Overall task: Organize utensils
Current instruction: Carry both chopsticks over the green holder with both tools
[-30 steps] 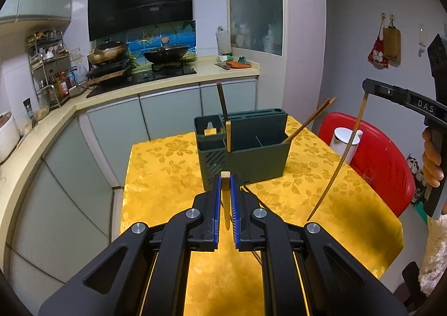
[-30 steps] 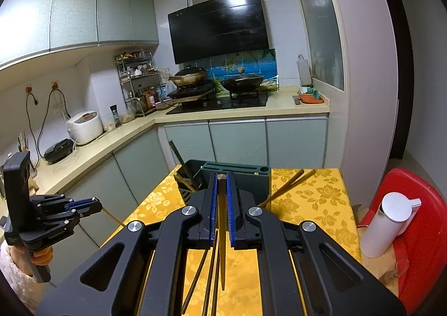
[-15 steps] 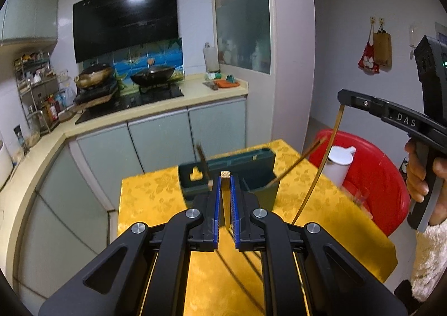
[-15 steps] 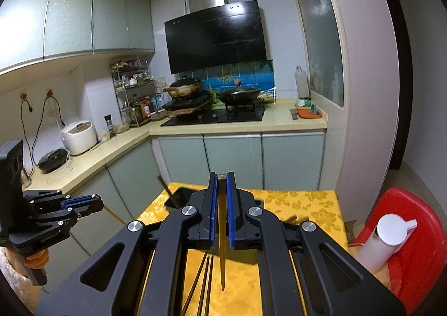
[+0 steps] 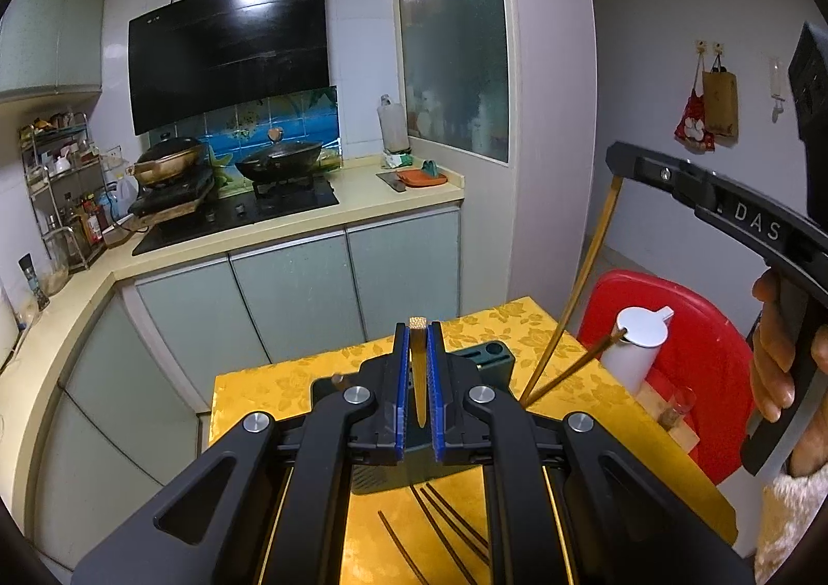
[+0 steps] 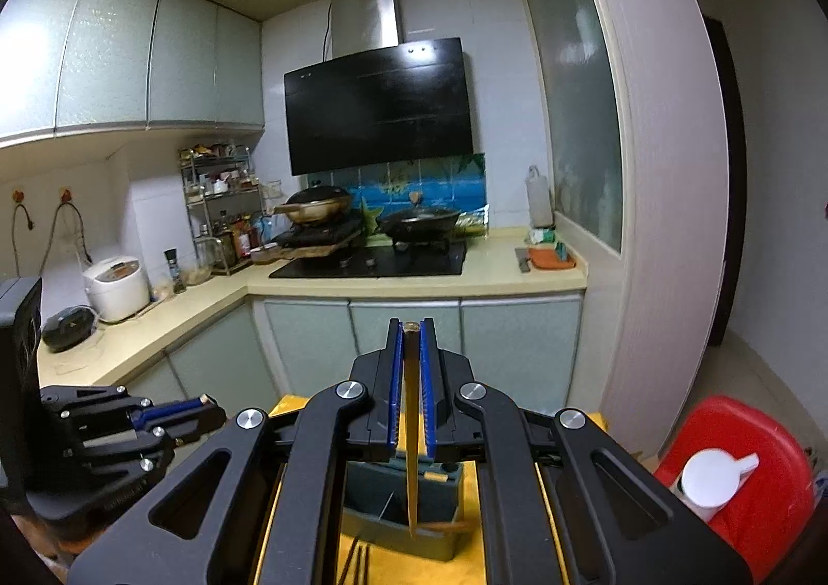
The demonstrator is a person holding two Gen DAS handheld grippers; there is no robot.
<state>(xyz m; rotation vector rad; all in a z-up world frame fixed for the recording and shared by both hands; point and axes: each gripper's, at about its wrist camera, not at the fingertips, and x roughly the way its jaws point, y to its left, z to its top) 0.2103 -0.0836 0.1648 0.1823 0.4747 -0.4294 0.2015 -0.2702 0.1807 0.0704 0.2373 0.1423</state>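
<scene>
Left gripper (image 5: 417,398): blue pads (image 5: 398,398) pinched on one chopstick (image 5: 418,378), square tip poking out past the pad ends, shaft running back toward the camera. Gripper sits directly over the dark utensil caddy (image 5: 489,362), which it mostly blocks; only the slotted top edge shows at 1 o'clock of the pads.

Right gripper (image 6: 409,388): also clamped narrow on a chopstick of its own (image 6: 410,455), hanging near vertical, lower tip over the caddy (image 6: 440,523) opening. Could be just inside the rim, can't confirm from this angle.

In the left wrist view the right gripper (image 5: 618,160) is at 2 o'clock, its chopstick (image 5: 579,284) slanting down toward the caddy.

Loose chopsticks (image 5: 445,528) lie on the yellow tablecloth (image 5: 595,393) at 6 o'clock, just in front of the caddy. One more leans out of the caddy toward 3 o'clock (image 5: 574,367).

White thermos (image 5: 636,341) stands on the red chair (image 5: 688,326), well apart from the caddy.
</scene>
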